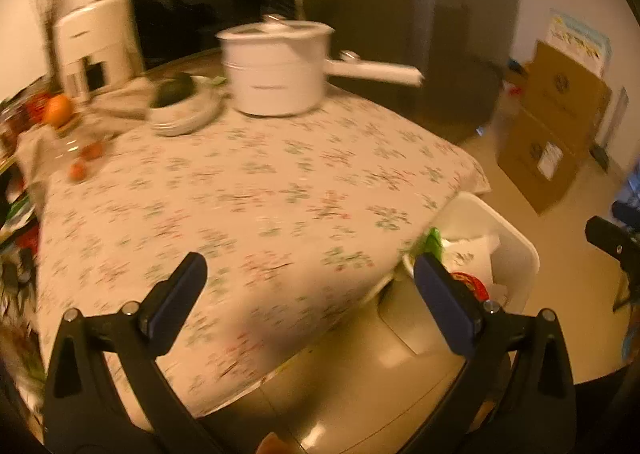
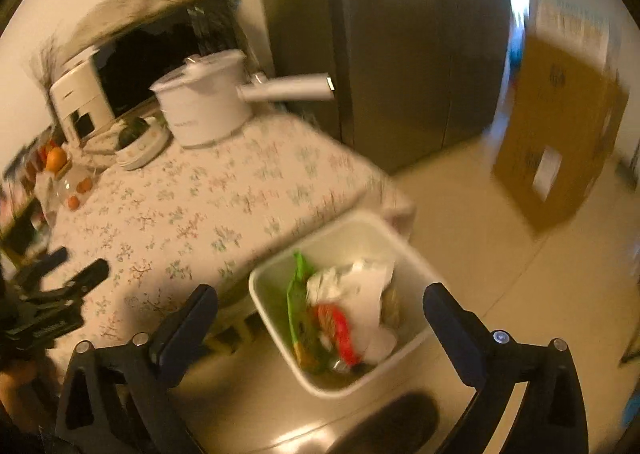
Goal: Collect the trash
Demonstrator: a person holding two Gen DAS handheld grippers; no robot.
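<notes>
A white square trash bin [image 2: 276, 274] stands on the floor by the table's near corner. It holds a green wrapper [image 2: 298, 294], crumpled white paper [image 2: 360, 286] and a red wrapper [image 2: 344, 338]. My right gripper [image 2: 320, 310] is open and empty, held above the bin. My left gripper [image 1: 310, 278] is open and empty over the front of the floral tablecloth [image 1: 248, 190]; it also shows at the left edge of the right wrist view [image 2: 60, 266]. The bin shows partly in the left wrist view [image 1: 516, 250], behind the right finger.
On the table's far side stand a white pot with a long handle [image 1: 276, 70], stacked bowls [image 1: 184, 110], oranges [image 1: 58, 108], a white appliance [image 1: 92, 50] and a microwave [image 1: 208, 14]. Cardboard boxes [image 1: 556, 126] stand on the floor at right, beside a grey fridge [image 2: 420, 34].
</notes>
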